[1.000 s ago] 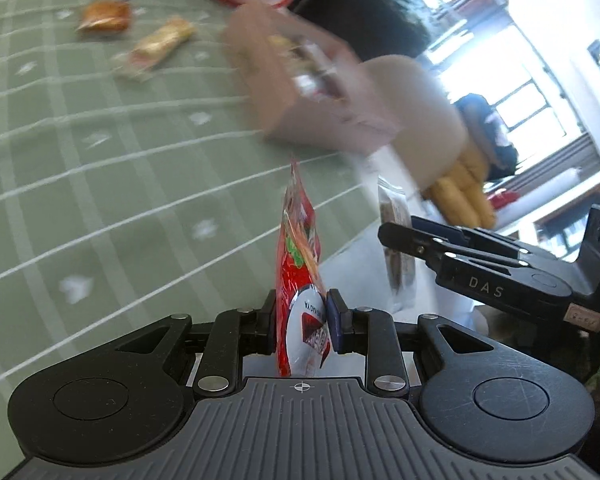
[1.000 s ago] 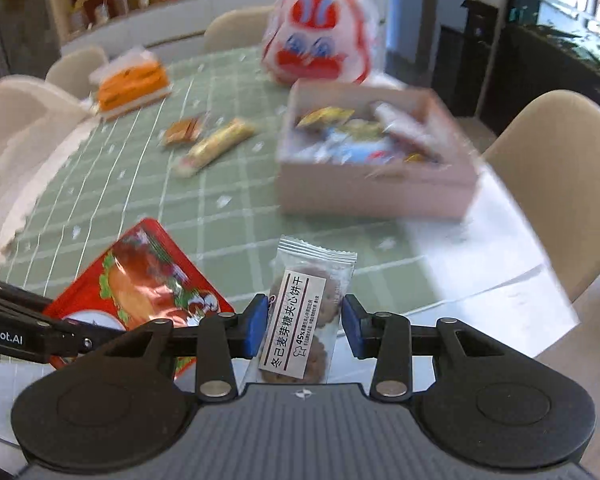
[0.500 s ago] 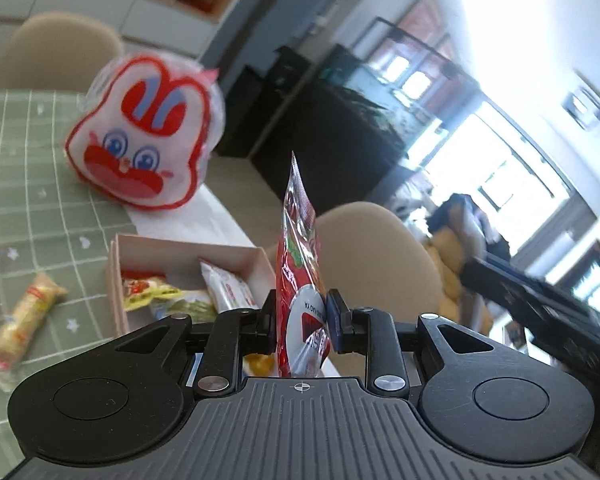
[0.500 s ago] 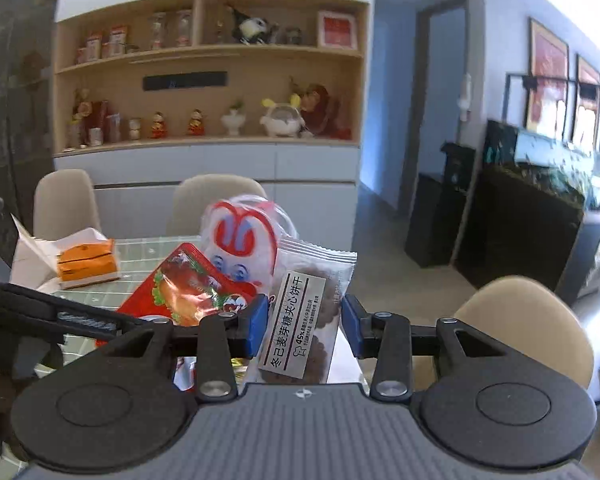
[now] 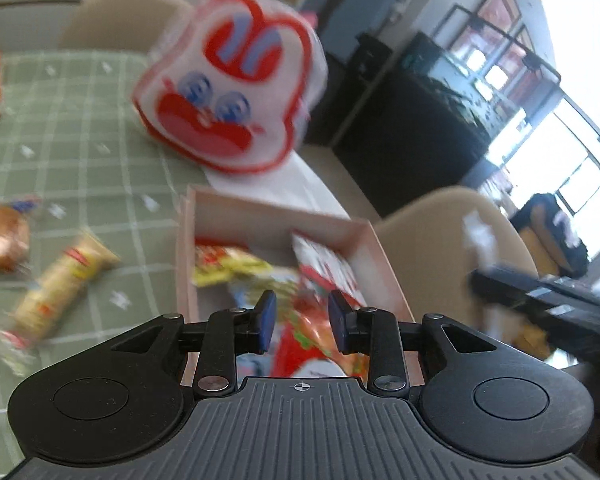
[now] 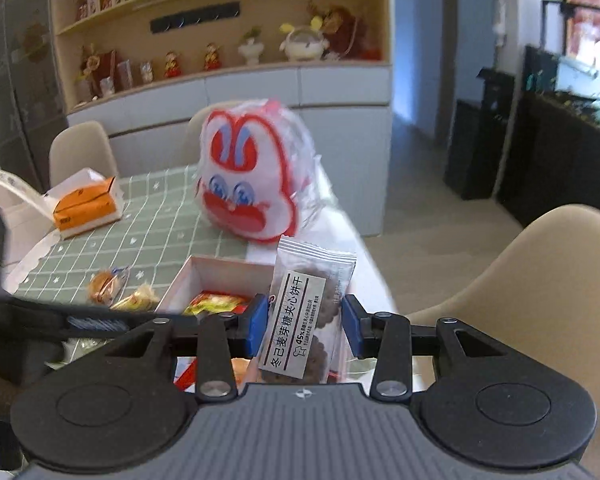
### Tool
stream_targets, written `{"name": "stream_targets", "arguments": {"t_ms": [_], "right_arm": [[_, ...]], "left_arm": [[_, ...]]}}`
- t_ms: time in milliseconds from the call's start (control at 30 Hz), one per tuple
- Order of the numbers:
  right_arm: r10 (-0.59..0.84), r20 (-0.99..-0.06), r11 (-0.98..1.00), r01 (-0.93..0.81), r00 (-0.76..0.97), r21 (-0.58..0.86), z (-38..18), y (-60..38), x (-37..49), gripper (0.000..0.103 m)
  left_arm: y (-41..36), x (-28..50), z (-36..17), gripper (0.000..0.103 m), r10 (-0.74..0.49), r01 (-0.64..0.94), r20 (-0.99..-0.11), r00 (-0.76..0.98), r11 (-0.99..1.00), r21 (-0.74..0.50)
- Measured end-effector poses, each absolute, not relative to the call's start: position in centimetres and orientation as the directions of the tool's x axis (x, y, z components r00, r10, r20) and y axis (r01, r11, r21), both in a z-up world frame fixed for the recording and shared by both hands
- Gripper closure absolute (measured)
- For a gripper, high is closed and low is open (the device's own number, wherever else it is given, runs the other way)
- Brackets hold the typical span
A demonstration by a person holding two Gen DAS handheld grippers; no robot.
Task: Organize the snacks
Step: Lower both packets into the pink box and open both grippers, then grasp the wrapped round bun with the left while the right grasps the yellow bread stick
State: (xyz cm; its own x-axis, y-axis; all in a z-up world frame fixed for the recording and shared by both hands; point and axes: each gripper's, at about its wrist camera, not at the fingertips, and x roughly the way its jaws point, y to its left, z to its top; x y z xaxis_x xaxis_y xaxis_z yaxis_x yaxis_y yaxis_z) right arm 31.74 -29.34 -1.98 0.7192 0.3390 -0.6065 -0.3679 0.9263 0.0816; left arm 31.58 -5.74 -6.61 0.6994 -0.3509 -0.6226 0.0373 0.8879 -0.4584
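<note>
Both grippers have swung from low over the tablecloth to above the pink box [image 5: 384, 264], and the red pouch [image 5: 316, 340] has left the left gripper [image 5: 300, 318]. Its jaws are opening, and the pouch lies below them in the box, free of the pads. The right gripper [image 6: 304, 324] pinches the cookie packet [image 6: 304, 312] upright over the box's near edge. Two wrapped snacks [image 5: 56, 284] lie on the green tablecloth [image 5: 100, 160] left of the box. Farther back stands a rabbit-faced bag [image 6: 248, 184].
</note>
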Motion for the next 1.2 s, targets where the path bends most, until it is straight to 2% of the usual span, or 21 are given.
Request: {"name": "stream_targets", "arguments": {"t_ms": [100,300,400,567,667,767,867,1000,1100,1200], "right_arm": [[0.372,-0.654,0.909,-0.402,0.659,0.112,-4.5,-27.5,33.2,0.063],[0.390,-0.727,0.884,-0.450,0.565,0.125,-9.8,-23.8,34.9,0.063],[0.394,-0.722,0.884,-0.450,0.568,0.128,-11.3,-23.2,34.7,0.062],[0.375,-0.719,0.878,-0.474,0.585,0.073,-9.8,-22.7,33.7,0.052],[0.360,-0.679,0.878,-0.478,0.640,0.016,-8.0,-22.3,32.2,0.045],[0.369,-0.638,0.873,-0.487,0.675,-0.010,-6.2,-20.7,31.0,0.044],[0.422,-0.626,0.859,-0.510,0.656,0.044,-5.1,-17.9,30.7,0.044],[0.456,-0.649,0.853,-0.508,0.609,0.122,-4.9,-12.5,31.2,0.044],[0.420,-0.675,0.877,-0.462,0.607,0.131,-6.0,-7.7,32.1,0.044],[0.397,-0.699,0.896,-0.416,0.594,0.155,-7.8,-4.0,33.8,0.044]], "left_arm": [[-4.6,29.8,-5.9,0.070,-0.312,0.004,-0.619,0.721,0.895,-0.446],[-3.0,26.0,-7.3,0.070,-0.274,-0.077,-0.671,0.689,0.893,-0.444],[-1.6,24.7,-8.8,0.070,-0.255,-0.118,-0.707,0.660,0.894,-0.433],[1.7,23.2,-9.7,0.070,-0.169,-0.202,-0.753,0.636,0.905,-0.374],[3.9,22.7,-9.4,0.070,-0.140,-0.215,-0.750,0.647,0.910,-0.355],[6.3,22.5,-9.2,0.070,-0.085,-0.250,-0.751,0.655,0.913,-0.321],[8.4,22.6,-9.3,0.070,-0.063,-0.277,-0.767,0.638,0.911,-0.305],[11.5,24.8,-9.0,0.070,-0.068,-0.258,-0.762,0.644,0.918,-0.300],[14.1,26.6,-8.0,0.070,-0.025,-0.264,-0.735,0.678,0.924,-0.276],[15.9,28.4,-8.1,0.070,-0.032,-0.253,-0.751,0.659,0.931,-0.262]]}}
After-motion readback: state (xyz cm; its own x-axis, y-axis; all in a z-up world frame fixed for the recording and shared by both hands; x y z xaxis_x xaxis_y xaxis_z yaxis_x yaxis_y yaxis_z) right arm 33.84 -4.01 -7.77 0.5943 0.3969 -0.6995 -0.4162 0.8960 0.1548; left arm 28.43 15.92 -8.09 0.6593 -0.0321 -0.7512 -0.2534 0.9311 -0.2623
